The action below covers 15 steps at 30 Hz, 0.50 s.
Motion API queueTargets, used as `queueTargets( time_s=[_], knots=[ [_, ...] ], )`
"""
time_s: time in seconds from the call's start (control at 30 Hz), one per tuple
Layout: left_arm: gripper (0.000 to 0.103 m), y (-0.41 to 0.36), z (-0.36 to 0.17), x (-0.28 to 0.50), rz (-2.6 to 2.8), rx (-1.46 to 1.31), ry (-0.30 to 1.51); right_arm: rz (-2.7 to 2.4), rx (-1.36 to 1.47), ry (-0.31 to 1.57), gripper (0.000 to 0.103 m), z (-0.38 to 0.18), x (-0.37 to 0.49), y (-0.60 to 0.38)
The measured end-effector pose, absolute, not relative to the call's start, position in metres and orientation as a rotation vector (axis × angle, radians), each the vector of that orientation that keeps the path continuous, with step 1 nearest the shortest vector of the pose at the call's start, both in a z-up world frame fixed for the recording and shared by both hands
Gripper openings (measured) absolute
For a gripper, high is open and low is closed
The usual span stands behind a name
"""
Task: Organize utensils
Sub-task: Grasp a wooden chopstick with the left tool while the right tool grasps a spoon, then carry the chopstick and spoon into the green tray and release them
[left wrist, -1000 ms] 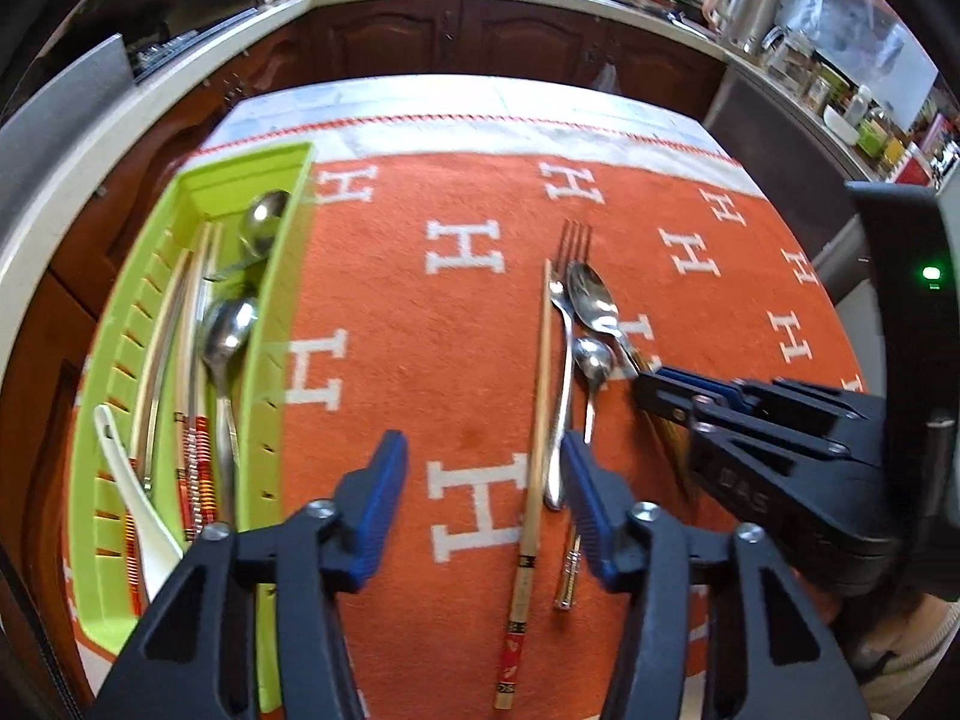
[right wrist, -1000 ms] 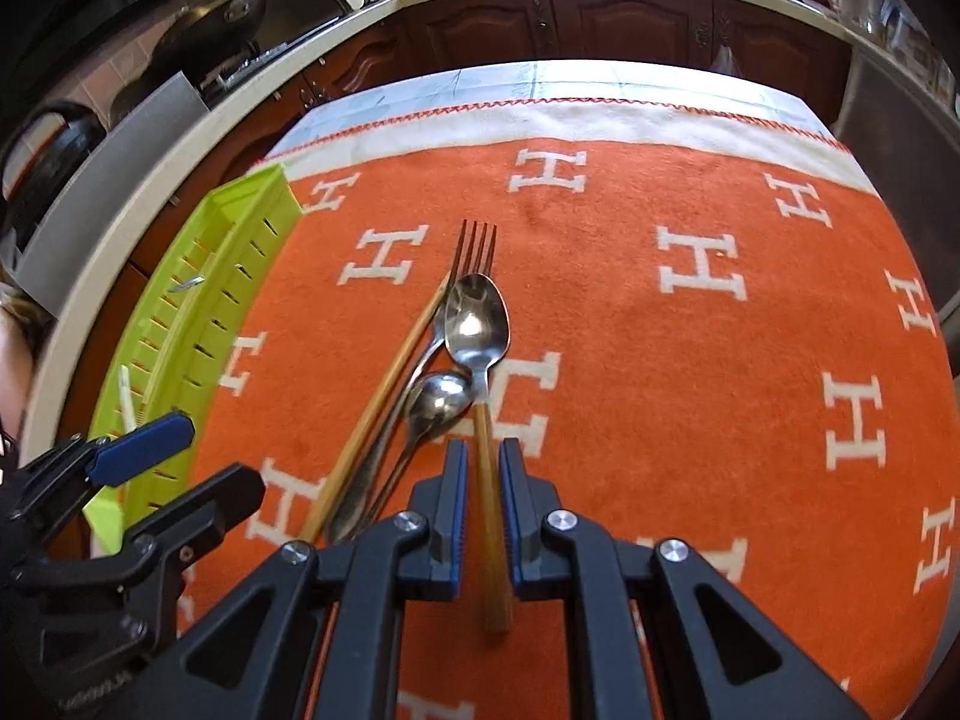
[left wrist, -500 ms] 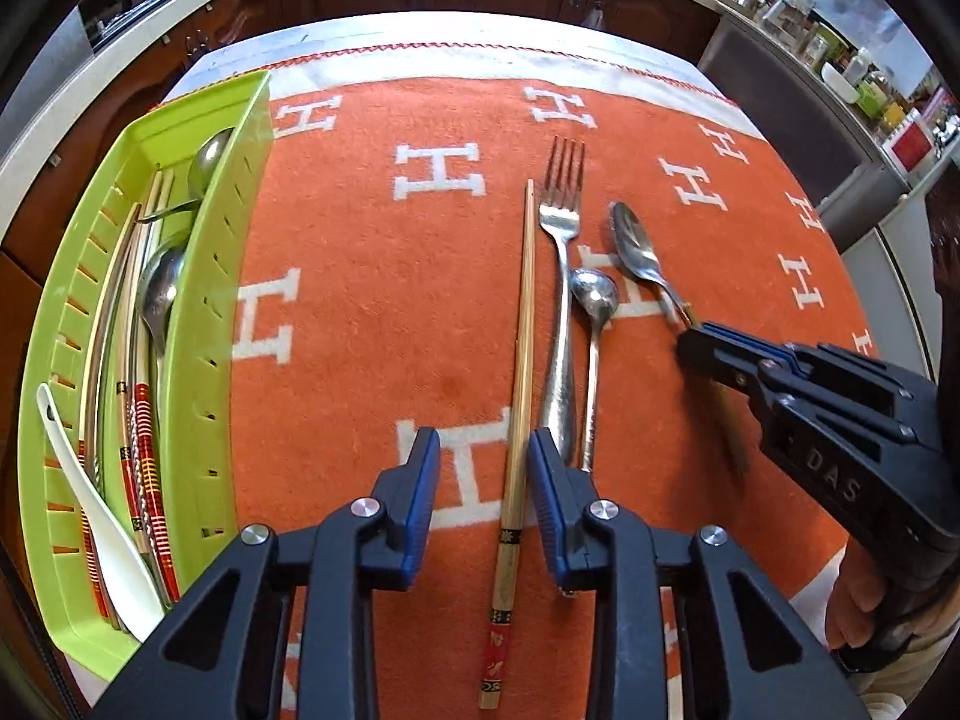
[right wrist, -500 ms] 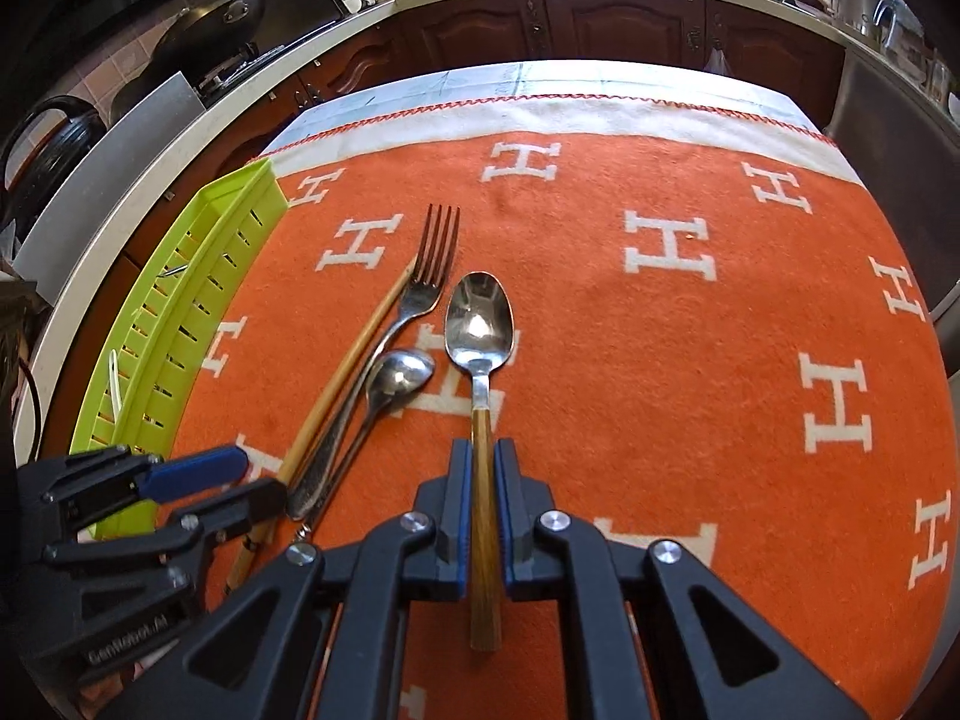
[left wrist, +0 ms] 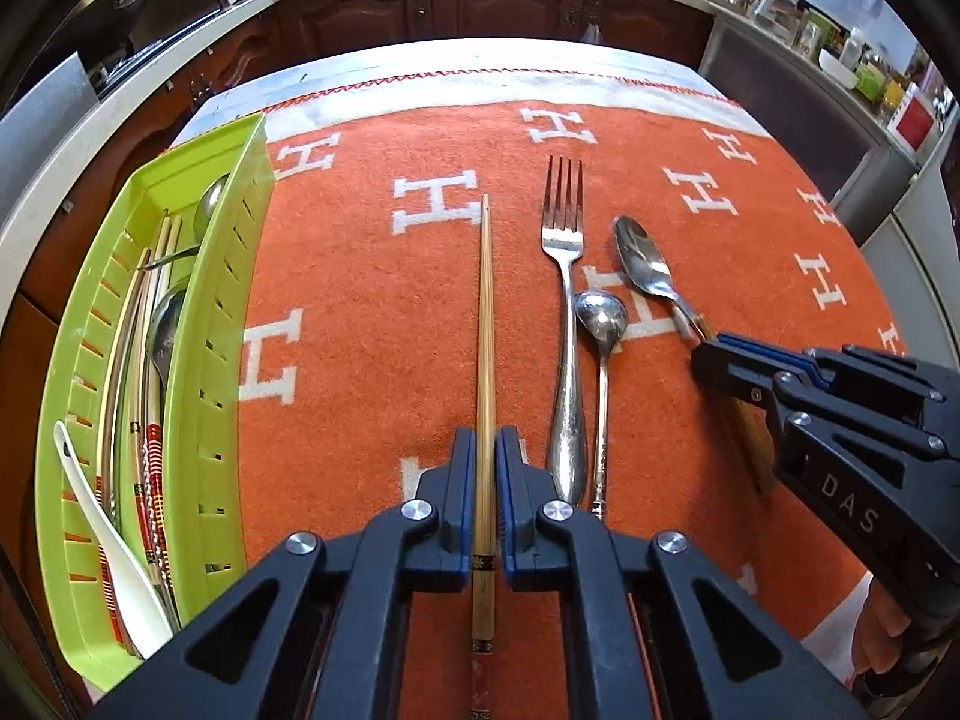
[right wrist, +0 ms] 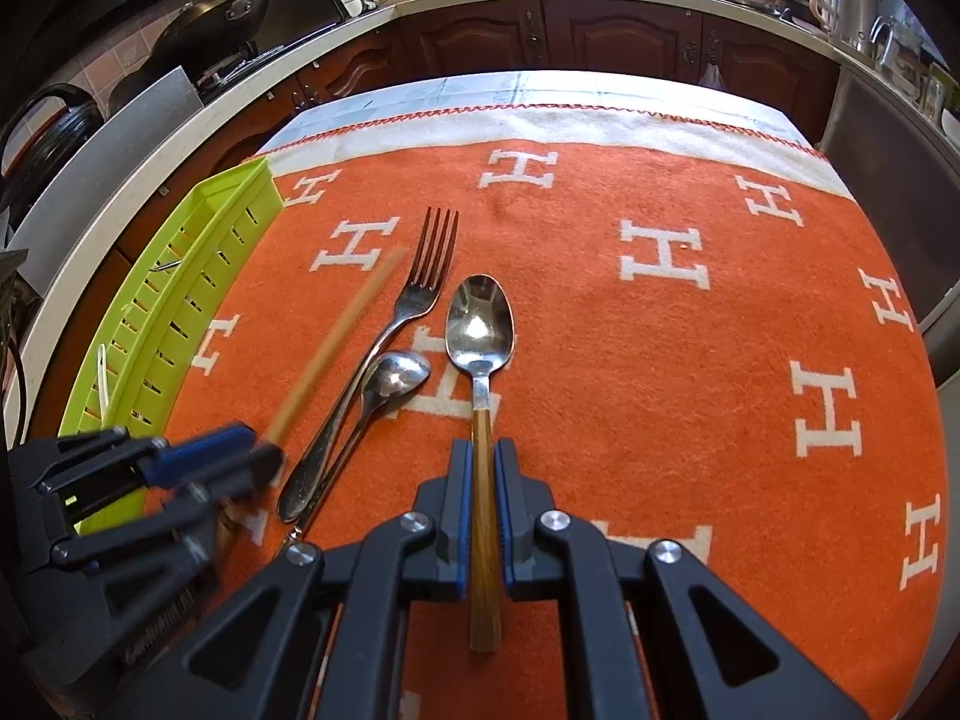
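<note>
Left tongs [left wrist: 483, 480]: lower centre of the left wrist view; clenched on the chopstick [left wrist: 485, 324], blue pads pressing both its sides; in the right wrist view they sit blurred at lower left
Right tongs [right wrist: 483, 504]: lower centre of the right wrist view; clenched on the wooden handle of the large spoon [right wrist: 480, 330]; in the left wrist view they reach in from the right edge
Chopstick: a single pale wooden stick running straight up the middle of the left wrist view, its patterned end below the pads, its tip near a white H; blurred in the right wrist view
Large spoon: bowl up on the orange cloth [right wrist: 690, 420], centre of the right wrist view; handle passes between the pads and ends below them
Fork [left wrist: 564, 312]: lies on the cloth right of the chopstick, tines toward the top of the frame; free of both tongs
Small spoon [left wrist: 602, 348]: just right of the fork's handle, bowl near the fork's neck; whether they touch I cannot tell
Tray [left wrist: 216, 360]: green slotted plastic, left edge of the left wrist view, on the tabletop beside the cloth; holds chopsticks, metal spoons and a white ceramic spoon [left wrist: 114, 546]
Cloth: orange with white H marks, pale border at the far edge; covers the tabletop
Background: dark wood cabinets [right wrist: 600, 36] along the top of both views
</note>
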<state>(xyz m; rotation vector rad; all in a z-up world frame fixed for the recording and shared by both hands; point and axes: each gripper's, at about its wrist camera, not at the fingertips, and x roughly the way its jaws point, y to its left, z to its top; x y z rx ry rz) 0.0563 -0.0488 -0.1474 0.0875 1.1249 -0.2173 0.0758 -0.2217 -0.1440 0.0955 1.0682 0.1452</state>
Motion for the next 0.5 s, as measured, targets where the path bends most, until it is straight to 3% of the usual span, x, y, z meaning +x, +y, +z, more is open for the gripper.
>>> queueTargets(
  time_s=[0.23, 0.5],
  knots=[
    [0.004, -0.044, -0.140, 0.047, -0.237, 0.049, 1.117, 0.113, 0.154, 1.073, 0.007, -0.133, 0.067, -0.227],
    [0.004, -0.022, -0.087, 0.029, -0.248, -0.012, 1.009, 0.170, 0.150, 1.041, 0.007, -0.104, 0.050, -0.201]
  ],
)
